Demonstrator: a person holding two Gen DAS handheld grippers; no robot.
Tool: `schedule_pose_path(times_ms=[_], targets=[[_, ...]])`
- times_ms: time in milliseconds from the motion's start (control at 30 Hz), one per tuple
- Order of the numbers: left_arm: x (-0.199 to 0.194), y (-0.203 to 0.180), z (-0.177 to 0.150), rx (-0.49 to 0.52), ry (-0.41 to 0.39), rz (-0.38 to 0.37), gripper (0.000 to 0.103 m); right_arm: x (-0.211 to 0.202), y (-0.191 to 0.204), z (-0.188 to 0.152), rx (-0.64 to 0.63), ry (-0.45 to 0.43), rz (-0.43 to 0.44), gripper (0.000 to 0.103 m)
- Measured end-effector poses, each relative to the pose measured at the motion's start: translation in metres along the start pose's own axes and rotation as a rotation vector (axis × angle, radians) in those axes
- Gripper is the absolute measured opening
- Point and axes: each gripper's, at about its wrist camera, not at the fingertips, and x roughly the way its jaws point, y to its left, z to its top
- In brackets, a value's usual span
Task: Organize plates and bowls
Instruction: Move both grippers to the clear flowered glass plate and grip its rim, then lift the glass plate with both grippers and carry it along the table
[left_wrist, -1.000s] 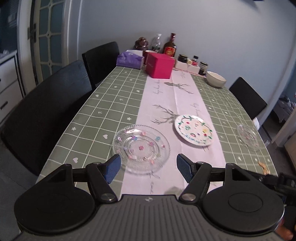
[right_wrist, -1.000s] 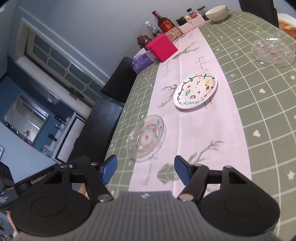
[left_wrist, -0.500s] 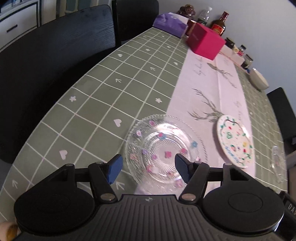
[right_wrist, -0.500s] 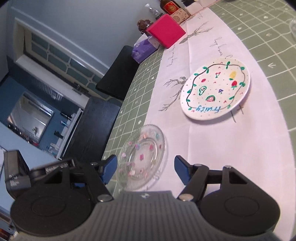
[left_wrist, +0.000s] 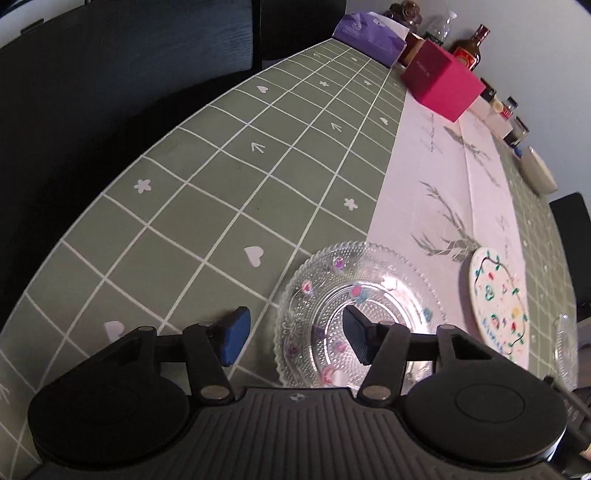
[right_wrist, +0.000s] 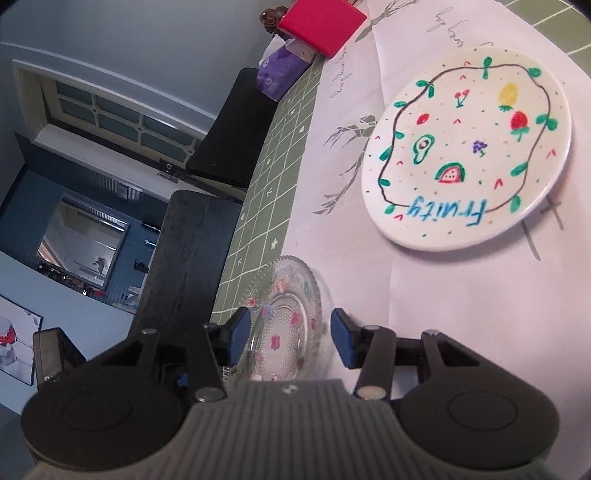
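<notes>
There's your glass plate (left_wrist: 360, 314), clear with little coloured flowers, sitting at the near end of the table, half on the green checked cloth (left_wrist: 229, 177) and half on the white runner (left_wrist: 439, 177). Your left gripper (left_wrist: 291, 339) is right down on it, jaws spread wide, the left pad outside the rim and the right pad over the dish, so the near-left edge sits between them; nothing pinched yet. From the right wrist view the right gripper (right_wrist: 286, 338) is also gaping wide, straddling the same plate from the other side, though the fisheye makes it hard to say whether either pad touches glass.

Beside it, the painted "Fruity" plate (right_wrist: 467, 147) lies flat on the runner, apart from the glass one. A second glass dish (left_wrist: 565, 350) peeks in at the right edge, and a white bowl (left_wrist: 539, 171) waits at the far end near the pink box (left_wrist: 441, 83).

Progress check: nothing stacked, every piece on its own spot. All the gathering is ahead of you.

Against a second ago, you've dropped both grippers from high over the table to low and close on the glass plate, jaws unchanged.
</notes>
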Motion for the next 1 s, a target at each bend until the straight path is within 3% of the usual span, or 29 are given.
schedule_pose_path(times_ms=[233,367,433,500,600,700,800,1000], targets=[[0.005,-0.019,-0.008,0.093,-0.031,0.054,0.062,0.003,0.011,-0.013,-0.114,-0.042,-0.032,0.048],[0.007,-0.033,-0.017,0.173,-0.051,0.098,0.051,0.007,0.015,-0.016,-0.134,-0.047,-0.056,0.045],[0.006,-0.036,-0.022,0.18,-0.083,0.151,0.039,0.007,0.015,-0.018,-0.151,-0.058,-0.077,0.04],[0.004,-0.034,-0.022,0.145,-0.084,0.156,0.036,0.007,0.012,-0.018,-0.143,-0.071,-0.1,0.025],[0.002,-0.027,-0.017,0.098,-0.067,0.138,0.029,0.008,0.005,-0.014,-0.122,-0.072,-0.117,0.01],[-0.001,-0.024,-0.017,0.113,-0.067,0.125,0.023,0.006,0.004,-0.014,-0.116,-0.074,-0.129,0.006],[-0.001,-0.029,-0.02,0.153,-0.08,0.131,0.023,0.002,0.004,-0.017,-0.113,-0.075,-0.136,0.006],[-0.005,-0.033,-0.024,0.14,-0.07,0.114,0.02,-0.006,0.009,-0.016,-0.099,-0.078,-0.167,0.006]])
